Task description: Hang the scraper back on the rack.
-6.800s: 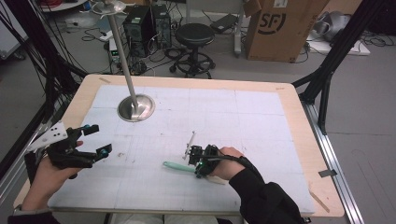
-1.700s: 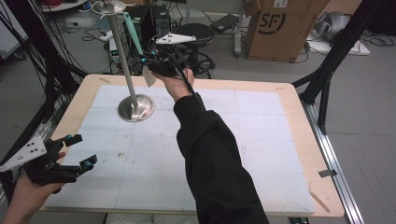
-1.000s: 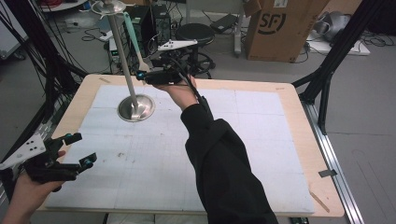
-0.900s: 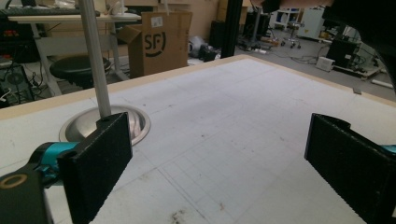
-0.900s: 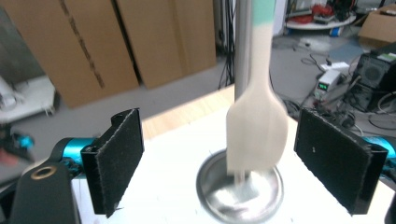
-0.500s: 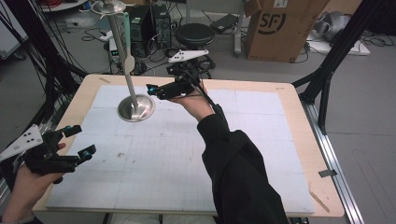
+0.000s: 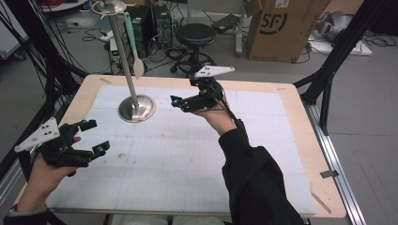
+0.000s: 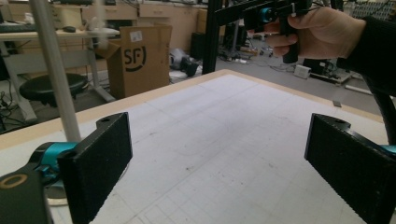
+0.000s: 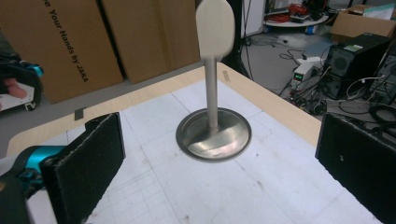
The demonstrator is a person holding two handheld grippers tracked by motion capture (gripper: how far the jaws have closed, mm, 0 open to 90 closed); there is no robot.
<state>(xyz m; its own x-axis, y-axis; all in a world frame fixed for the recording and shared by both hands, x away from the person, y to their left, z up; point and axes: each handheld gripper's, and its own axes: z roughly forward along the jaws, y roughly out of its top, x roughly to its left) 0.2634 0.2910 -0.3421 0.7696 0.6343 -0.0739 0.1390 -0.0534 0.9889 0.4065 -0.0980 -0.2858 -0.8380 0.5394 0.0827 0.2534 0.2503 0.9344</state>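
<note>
A metal stand [image 7: 136,108] with a round base rises from the back left of the white mat. A spatula [image 7: 133,47] with a green handle and a white head hangs from the stand's top, beside the pole. My right gripper [image 7: 181,102] is open and empty, held in the air right of the stand and pointing toward it. In the right gripper view the base [image 9: 213,135] and the spatula head [image 9: 215,21] lie ahead between the spread jaws. Open and empty too, my left gripper [image 7: 95,136] hovers over the mat's front left.
The table [image 7: 300,140] has a wooden rim around the mat. Behind it stand a stool [image 7: 195,35], a cardboard box [image 7: 277,28] and computer towers [image 7: 150,21]. Black frame legs [image 7: 328,79] rise at the right, cables at the left.
Earlier the right gripper held the spatula on the mat, then lifted it to the stand's top. It has let go and drawn back down and right. The left gripper has shifted slightly.
</note>
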